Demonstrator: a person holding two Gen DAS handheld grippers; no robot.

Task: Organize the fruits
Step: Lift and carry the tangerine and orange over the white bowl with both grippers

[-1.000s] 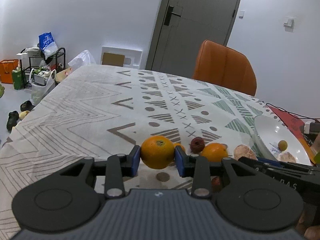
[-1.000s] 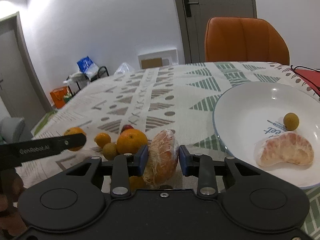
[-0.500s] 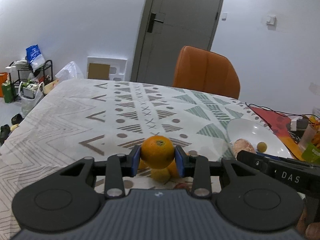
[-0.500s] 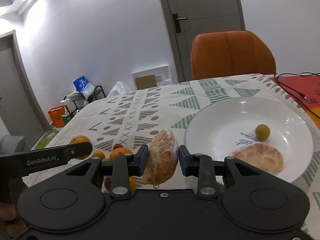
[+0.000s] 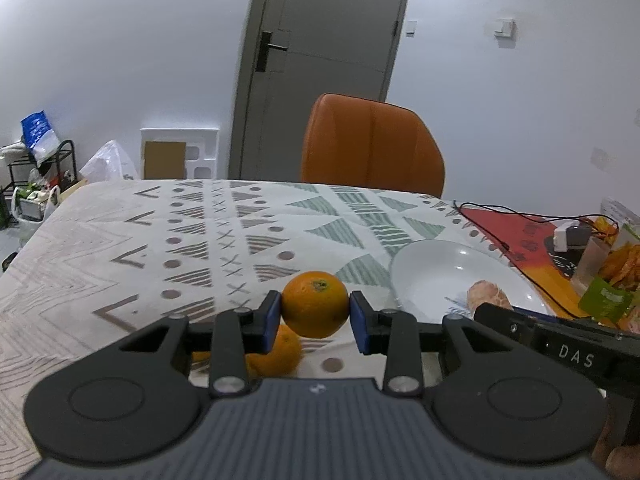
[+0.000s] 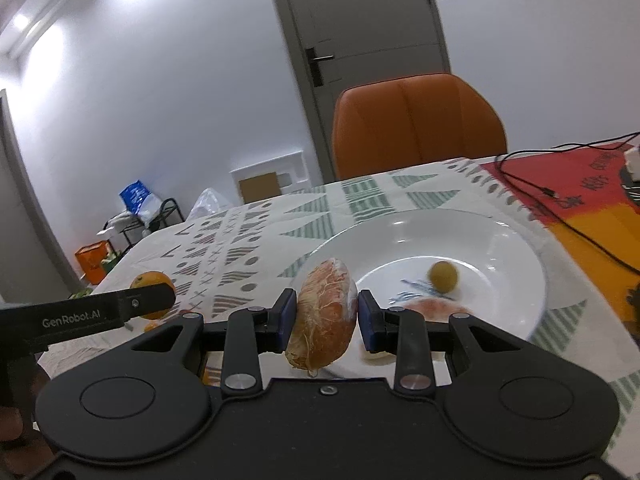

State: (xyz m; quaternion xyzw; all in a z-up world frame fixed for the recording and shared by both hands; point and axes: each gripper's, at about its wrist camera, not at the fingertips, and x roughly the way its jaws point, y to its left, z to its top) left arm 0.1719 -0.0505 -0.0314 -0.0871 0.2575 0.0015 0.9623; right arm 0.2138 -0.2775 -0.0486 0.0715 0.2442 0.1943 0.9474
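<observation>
My left gripper [image 5: 315, 314] is shut on a whole orange [image 5: 315, 304], held above the patterned tablecloth left of the white plate [image 5: 424, 268]. Another orange [image 5: 280, 354] lies on the cloth just below it. My right gripper [image 6: 326, 318] is shut on a peeled citrus segment [image 6: 325, 316], held over the near rim of the white plate [image 6: 500, 240]. In the plate lie a small yellow-green fruit [image 6: 443, 276] and another peeled segment [image 6: 434, 306], partly hidden by the gripper. The left gripper with its orange [image 6: 154, 294] shows at the left of the right wrist view.
An orange chair [image 5: 372, 144] stands at the table's far side. A red mat with a black cable [image 5: 516, 232] lies right of the plate, with snack packets [image 5: 616, 264] beyond. A rack and bags [image 5: 36, 176] stand on the floor at left.
Both grippers have lifted and moved right toward the plate with their fruit held. The segment now hangs over the plate's near rim; the loose fruits on the cloth have dropped below view.
</observation>
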